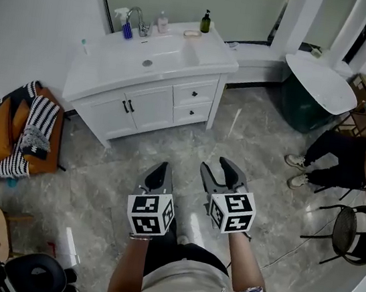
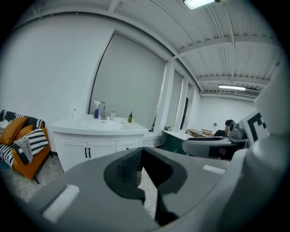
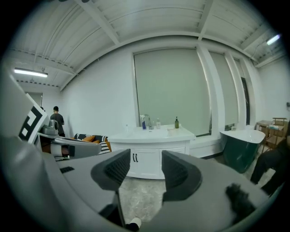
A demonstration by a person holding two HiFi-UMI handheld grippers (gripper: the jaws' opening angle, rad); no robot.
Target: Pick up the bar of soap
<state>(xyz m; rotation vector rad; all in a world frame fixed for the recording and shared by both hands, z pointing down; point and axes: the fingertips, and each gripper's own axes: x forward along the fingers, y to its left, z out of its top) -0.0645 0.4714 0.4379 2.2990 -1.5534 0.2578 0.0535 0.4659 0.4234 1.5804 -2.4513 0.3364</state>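
Soap, seemingly the small pale bar (image 1: 193, 34), sits on the white vanity counter (image 1: 213, 53) right of the basin, well apart from both tongs. The left grey gripper (image 1: 161, 167) is closed and empty; the right grey gripper (image 1: 215, 165) gapes wide, empty. Nothing is done yet: approach, grasp and lift all remain

Counted: one left gripper (image 1: 159, 170), one right gripper (image 1: 221, 170); one bench (image 1: 212, 56) with one tap (image 1: 139, 18), one dark bottle (image 1: 205, 22), one bar of soap (image 1: 193, 33); one bathtub (image 1: 321, 84); one seated person (image 1: 350, 159).
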